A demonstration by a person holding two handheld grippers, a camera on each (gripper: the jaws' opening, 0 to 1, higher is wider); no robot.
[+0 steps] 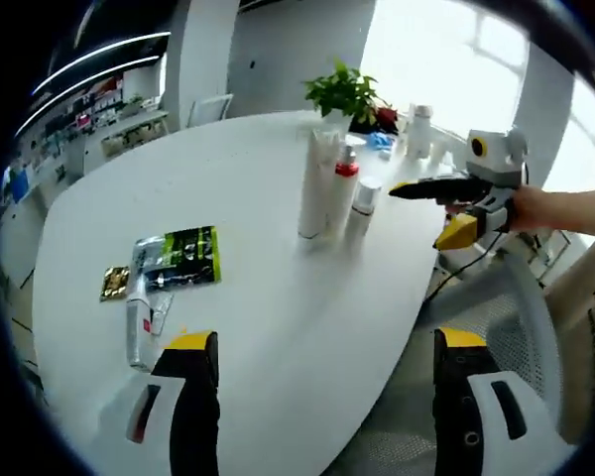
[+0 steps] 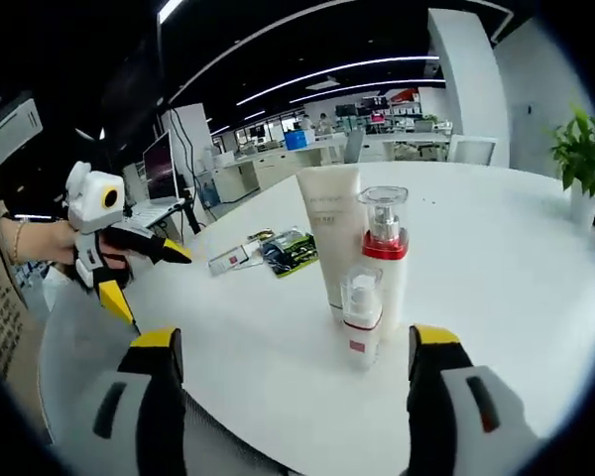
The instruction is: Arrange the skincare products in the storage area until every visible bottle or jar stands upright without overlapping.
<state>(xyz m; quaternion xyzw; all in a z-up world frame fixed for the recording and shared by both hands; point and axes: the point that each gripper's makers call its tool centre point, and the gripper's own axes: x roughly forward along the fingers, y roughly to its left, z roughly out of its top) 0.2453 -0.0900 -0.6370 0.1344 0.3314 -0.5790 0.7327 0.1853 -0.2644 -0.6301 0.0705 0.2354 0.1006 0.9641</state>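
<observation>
Three skincare products stand upright, close together on the white table (image 1: 258,159): a tall white tube (image 1: 317,188) (image 2: 332,233), a pump bottle with a red collar (image 1: 345,188) (image 2: 385,248) and a small clear-capped bottle (image 1: 364,203) (image 2: 360,317). My right gripper (image 2: 293,347) (image 1: 421,213) is open, just short of the small bottle at the table's edge. The left gripper (image 1: 327,342) (image 2: 151,283) is open too, held off the near edge, away from the bottles. A small white tube (image 1: 139,327) (image 2: 233,260) lies flat beside some packets.
A green-black packet (image 1: 178,258) (image 2: 288,248) and a small gold one (image 1: 115,283) lie flat near the lying tube. A potted plant (image 1: 345,94) (image 2: 580,149) and more bottles (image 1: 416,129) stand at the far end. A mesh chair (image 1: 496,307) is by the edge.
</observation>
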